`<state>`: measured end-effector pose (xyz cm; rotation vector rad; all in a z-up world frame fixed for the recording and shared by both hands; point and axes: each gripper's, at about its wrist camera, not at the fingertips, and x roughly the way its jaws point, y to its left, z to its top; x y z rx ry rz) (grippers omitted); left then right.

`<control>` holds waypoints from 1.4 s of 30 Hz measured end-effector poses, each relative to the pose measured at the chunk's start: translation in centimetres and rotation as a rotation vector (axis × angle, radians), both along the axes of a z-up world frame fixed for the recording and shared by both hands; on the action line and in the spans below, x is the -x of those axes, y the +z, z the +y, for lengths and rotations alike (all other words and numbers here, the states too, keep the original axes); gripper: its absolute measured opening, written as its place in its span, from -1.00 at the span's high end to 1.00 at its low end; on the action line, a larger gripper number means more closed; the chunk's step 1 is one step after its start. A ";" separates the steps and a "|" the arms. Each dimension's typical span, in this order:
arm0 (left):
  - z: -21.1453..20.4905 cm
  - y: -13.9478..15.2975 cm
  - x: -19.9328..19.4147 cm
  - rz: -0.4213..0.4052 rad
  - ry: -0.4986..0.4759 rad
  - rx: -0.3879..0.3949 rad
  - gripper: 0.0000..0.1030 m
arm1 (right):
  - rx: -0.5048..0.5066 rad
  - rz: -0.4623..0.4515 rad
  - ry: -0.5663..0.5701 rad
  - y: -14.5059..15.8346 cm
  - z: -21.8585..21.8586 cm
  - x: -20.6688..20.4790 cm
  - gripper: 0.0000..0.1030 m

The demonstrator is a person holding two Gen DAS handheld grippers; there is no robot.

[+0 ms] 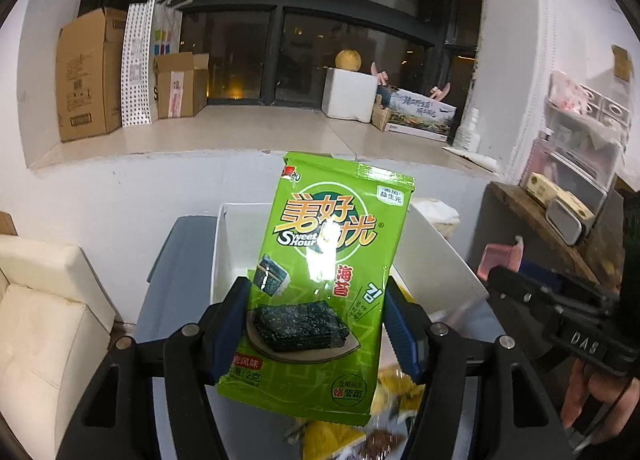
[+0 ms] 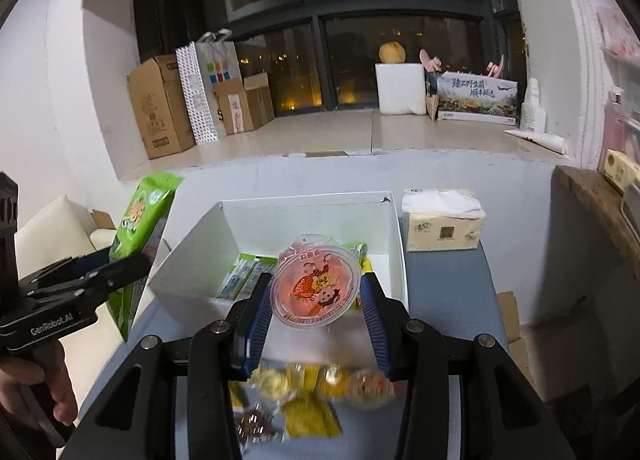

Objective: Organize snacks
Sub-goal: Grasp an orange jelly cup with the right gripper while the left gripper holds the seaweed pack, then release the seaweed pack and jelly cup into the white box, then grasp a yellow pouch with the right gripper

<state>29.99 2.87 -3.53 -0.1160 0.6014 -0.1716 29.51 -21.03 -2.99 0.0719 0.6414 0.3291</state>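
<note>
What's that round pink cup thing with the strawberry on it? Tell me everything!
The jelly cup is a small round clear plastic cup with pinkish filling. Its peel-off lid shows a strawberry and a cartoon figure, with a little tab at the top. The right gripper pinches its sides, lid facing the camera, above the white box.

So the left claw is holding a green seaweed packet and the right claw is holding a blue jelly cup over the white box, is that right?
Not quite. The right claw holds a pink strawberry jelly cup, not a blue one, as the right wrist view shows. The rest stands: the left claw grips the green seaweed packet, and the cup is over the white cardboard box.
</note>
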 end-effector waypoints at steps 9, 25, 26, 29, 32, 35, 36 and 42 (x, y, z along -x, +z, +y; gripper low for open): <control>-0.3 -2.1 -5.6 0.065 0.038 -0.082 -0.82 | -0.021 0.084 -0.002 -3.0 0.7 -6.2 0.07; 0.9 -3.3 -3.9 0.101 0.036 -0.032 -0.99 | -0.046 0.074 -0.013 -3.1 -0.9 -4.6 -1.00; 1.0 -3.3 -3.4 0.099 0.029 -0.025 -0.99 | -0.046 0.076 -0.014 -3.0 -1.0 -4.1 -1.00; 1.3 -3.4 -1.0 0.098 0.019 -0.003 -0.99 | -0.078 0.078 -0.013 -2.9 -1.7 -2.1 -1.00; 1.5 -4.4 2.7 0.103 0.015 -0.017 -1.00 | -0.072 0.073 0.022 -3.4 -2.0 0.8 -1.00; 1.6 -5.9 5.6 0.125 0.028 -0.035 -1.00 | -0.038 0.081 0.035 -4.6 -1.7 3.3 -1.00; 1.6 -6.5 6.4 0.133 0.028 -0.034 -1.00 | -0.035 0.094 0.051 -5.3 -1.6 4.1 -1.00; 1.3 -8.5 9.7 0.147 0.022 -0.044 -1.00 | 0.015 0.167 0.074 -9.7 -0.4 6.3 -1.00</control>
